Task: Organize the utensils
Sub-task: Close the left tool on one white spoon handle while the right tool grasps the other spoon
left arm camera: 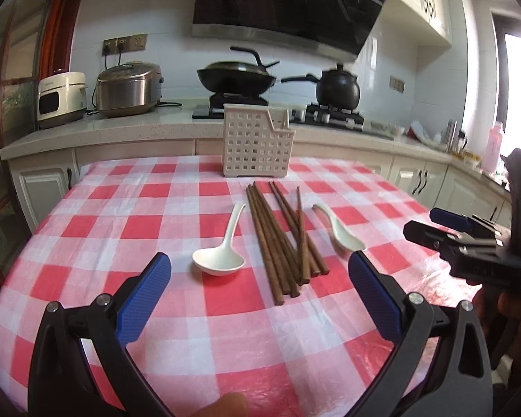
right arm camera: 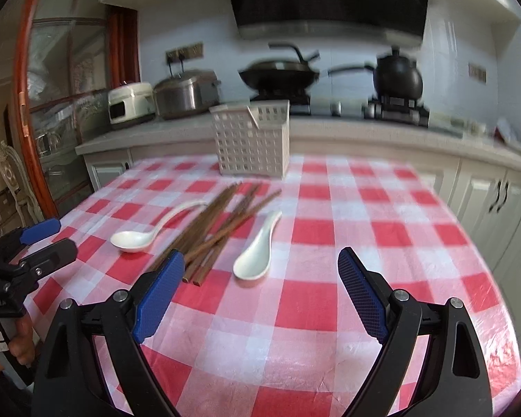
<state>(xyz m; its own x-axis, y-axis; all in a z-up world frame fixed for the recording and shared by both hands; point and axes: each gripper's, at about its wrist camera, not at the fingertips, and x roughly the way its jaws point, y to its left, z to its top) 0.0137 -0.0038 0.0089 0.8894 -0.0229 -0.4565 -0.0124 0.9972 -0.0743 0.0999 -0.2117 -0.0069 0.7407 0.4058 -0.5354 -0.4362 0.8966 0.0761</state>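
Observation:
Several brown wooden chopsticks lie in a loose bundle on the red-and-white checked tablecloth. A white spoon lies left of them, a second white spoon right of them. A white perforated utensil holder stands behind them at the table's far edge. My left gripper is open and empty, hovering in front of the left spoon and chopsticks. My right gripper is open and empty, just in front of the right spoon, with the chopsticks, the other spoon and the holder beyond.
The right gripper shows at the right edge of the left wrist view; the left gripper shows at the left edge of the right wrist view. Behind the table runs a kitchen counter with rice cookers, a wok and a black pot.

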